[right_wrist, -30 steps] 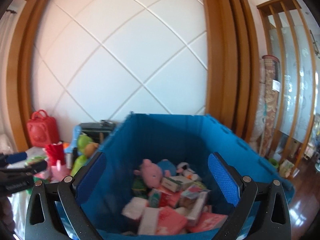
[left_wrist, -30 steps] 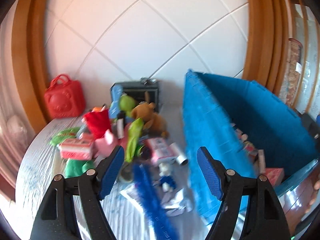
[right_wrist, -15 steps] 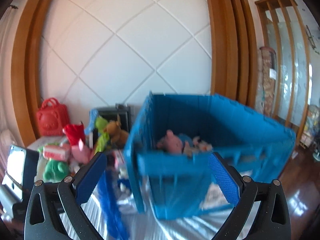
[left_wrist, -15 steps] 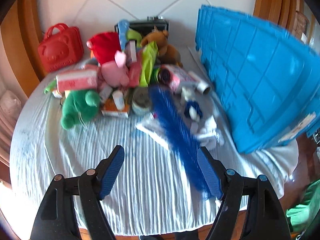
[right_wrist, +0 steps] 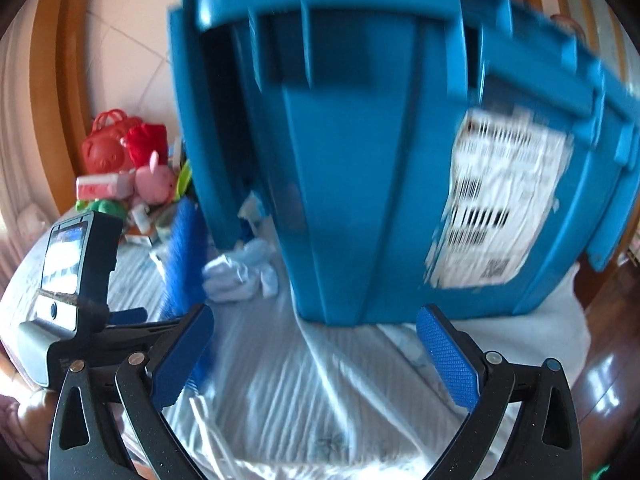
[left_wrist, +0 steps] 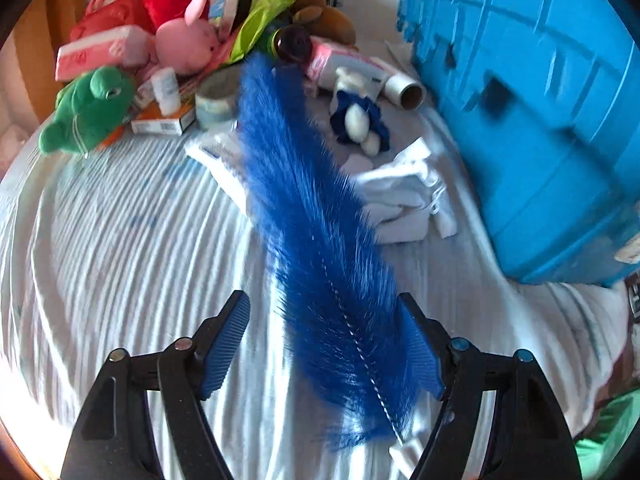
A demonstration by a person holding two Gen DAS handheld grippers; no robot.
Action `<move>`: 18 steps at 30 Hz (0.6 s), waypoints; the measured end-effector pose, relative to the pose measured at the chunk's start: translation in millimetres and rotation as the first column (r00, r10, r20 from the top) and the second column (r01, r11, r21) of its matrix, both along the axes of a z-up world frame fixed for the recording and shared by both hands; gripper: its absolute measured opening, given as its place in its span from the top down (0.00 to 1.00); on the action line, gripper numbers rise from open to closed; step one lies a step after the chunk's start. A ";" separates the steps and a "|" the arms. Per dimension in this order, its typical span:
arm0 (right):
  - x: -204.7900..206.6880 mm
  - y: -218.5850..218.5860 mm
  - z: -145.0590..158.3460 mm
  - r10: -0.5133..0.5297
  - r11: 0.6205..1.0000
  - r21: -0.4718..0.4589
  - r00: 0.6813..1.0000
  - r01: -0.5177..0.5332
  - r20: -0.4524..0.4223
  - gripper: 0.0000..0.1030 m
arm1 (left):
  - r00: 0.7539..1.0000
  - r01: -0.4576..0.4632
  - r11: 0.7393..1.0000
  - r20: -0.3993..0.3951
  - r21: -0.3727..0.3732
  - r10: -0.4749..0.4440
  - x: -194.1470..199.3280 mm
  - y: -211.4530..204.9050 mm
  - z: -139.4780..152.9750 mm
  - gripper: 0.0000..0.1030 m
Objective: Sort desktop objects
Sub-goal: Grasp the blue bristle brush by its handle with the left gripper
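our left gripper (left_wrist: pixel 324 344) points down at the bench (left_wrist: pixel 120 240), which has a white striped cloth on it. its jaws have just been closing a little, but they are wide apart and the pads do not press on anything. a long blue brush (left_wrist: pixel 316 216) lies on the cloth and its near end sits between the jaws, close by the right pad. we cannot tell if the bristles touch that pad. at the far end of the bench is a heap of toys: a green frog (left_wrist: pixel 88 108), a pink pig (left_wrist: pixel 186 46), a brown bear (left_wrist: pixel 324 16), a red bag (left_wrist: pixel 112 10), a pink box (left_wrist: pixel 100 52), a roll of tape (left_wrist: pixel 218 98) and a card tube (left_wrist: pixel 404 92). some white cloths (left_wrist: pixel 404 192) lie beside the brush, near a big blue bin (left_wrist: pixel 540 100) that stands on the right side of the bench. our right gripper (right_wrist: pixel 316 360) has its jaws wide open with nothing in them. it hangs over the cloth in front of the bin, which has a white label (right_wrist: pixel 496 204) on its side. from there we see the left gripper low at the left, and the brush next to it.
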State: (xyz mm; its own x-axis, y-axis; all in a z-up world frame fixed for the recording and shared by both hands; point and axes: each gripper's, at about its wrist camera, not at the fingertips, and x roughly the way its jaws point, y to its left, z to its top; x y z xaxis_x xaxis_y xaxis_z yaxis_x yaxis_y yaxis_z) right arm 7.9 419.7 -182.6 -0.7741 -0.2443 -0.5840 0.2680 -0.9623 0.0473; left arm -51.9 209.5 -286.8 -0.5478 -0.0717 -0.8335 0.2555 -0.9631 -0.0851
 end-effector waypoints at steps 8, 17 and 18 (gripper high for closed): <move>-13.0 -4.3 -51.5 0.085 0.996 -0.021 0.996 -0.084 0.038 0.00 | 0.990 -0.048 0.992 -0.138 -0.113 0.032 23.6 1.3 1.2 0.84; -8.2 -78.0 -51.6 0.297 0.955 -0.030 0.953 -0.296 0.056 0.00 | 0.955 -0.224 0.944 -0.245 -0.242 0.164 67.5 -76.7 52.7 0.86; -9.3 -91.9 -51.6 0.325 0.946 -0.030 0.944 -0.323 0.058 0.00 | 0.953 -0.241 0.938 -0.243 -0.248 0.181 67.8 -88.6 52.9 0.86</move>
